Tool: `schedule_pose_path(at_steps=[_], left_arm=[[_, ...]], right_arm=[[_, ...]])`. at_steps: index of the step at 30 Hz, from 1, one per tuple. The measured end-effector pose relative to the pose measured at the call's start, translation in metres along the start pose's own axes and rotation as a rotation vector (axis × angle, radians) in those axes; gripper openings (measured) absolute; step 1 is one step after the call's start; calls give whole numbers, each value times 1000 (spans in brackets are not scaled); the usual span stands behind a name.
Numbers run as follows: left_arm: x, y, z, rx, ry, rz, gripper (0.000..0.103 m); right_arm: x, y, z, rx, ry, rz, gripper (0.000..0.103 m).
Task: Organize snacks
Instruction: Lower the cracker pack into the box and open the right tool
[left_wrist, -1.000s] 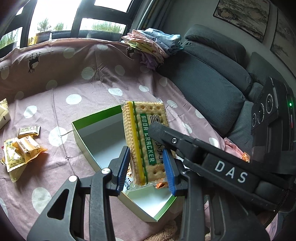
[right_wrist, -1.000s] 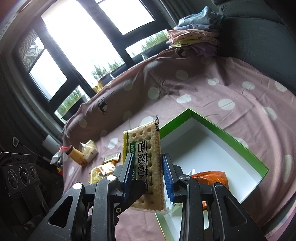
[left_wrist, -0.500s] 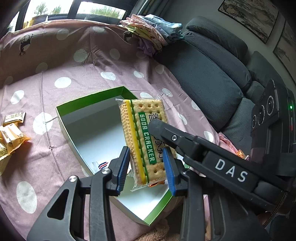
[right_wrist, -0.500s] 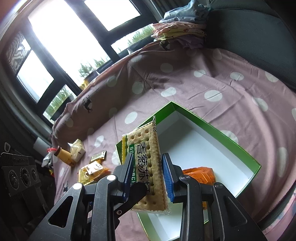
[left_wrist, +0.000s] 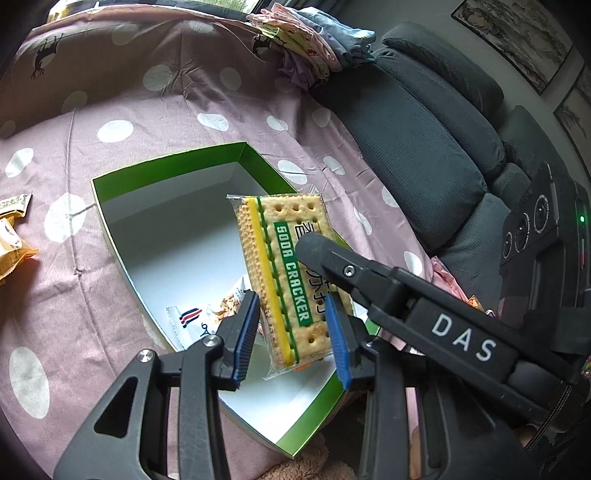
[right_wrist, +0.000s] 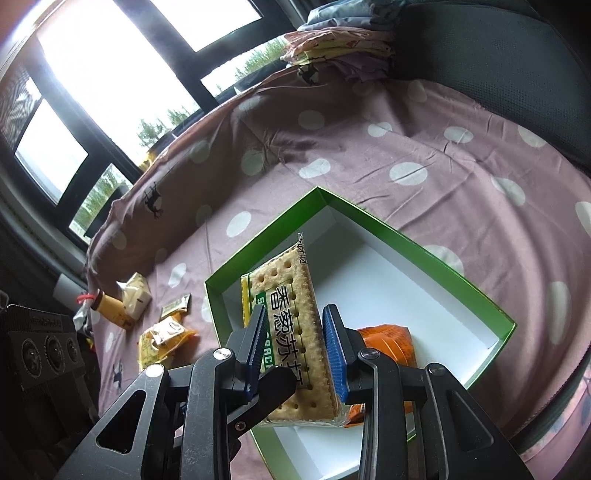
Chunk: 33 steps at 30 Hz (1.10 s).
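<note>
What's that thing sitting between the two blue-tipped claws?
A soda cracker packet. The left wrist view shows it between the left gripper pads above the green box; the right wrist view shows the same packet in the right gripper.

In the left wrist view, the green box (left_wrist: 168, 162) is lying open at frame centre, its white floor bare toward the upper left. Two wrappers (left_wrist: 207, 314) are occupying the floor's lower middle. The soda cracker pack (left_wrist: 284, 273) and the right gripper (left_wrist: 317, 254) are blocking the box's right side. In the right wrist view, an orange packet (right_wrist: 391, 339) is sitting at lower centre.
</note>
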<state>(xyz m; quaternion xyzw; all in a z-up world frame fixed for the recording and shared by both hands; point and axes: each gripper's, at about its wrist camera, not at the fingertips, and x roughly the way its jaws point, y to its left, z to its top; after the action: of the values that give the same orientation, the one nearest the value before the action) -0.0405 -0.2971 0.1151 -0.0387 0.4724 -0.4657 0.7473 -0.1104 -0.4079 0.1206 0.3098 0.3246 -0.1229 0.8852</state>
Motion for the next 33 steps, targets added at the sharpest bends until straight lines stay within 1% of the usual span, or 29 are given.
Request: schedule_pose_path(at_steps=[3, 8, 14, 20, 23, 25, 29, 31, 32, 33], left_arm=[[4, 2, 0, -10, 14, -21, 35], [10, 1, 0, -13, 29, -18, 35], [22, 3, 0, -41, 66, -43, 35], [28, 4, -3, -57, 77, -61, 35], [32, 5, -5, -56, 85, -42, 35], [33, 4, -7, -51, 79, -26, 35], [26, 7, -8, -59, 66, -32, 38], [17, 11, -9, -60, 42, -21, 46], [11, 13, -9, -62, 26, -13, 53], [4, 16, -10, -63, 10, -6, 57]], right_arm=[[1, -1, 0, 2, 1, -26, 34], [5, -8, 1, 18, 15, -38, 34], [9, -14, 2, 35, 31, -71, 34], [11, -19, 1, 43, 41, -101, 34], [14, -19, 1, 42, 53, -129, 34], [15, -17, 1, 37, 56, -115, 34], [9, -12, 1, 29, 36, -99, 34], [8, -13, 1, 36, 31, -99, 35], [8, -13, 1, 42, 28, -101, 37], [8, -14, 1, 47, 25, -106, 39]])
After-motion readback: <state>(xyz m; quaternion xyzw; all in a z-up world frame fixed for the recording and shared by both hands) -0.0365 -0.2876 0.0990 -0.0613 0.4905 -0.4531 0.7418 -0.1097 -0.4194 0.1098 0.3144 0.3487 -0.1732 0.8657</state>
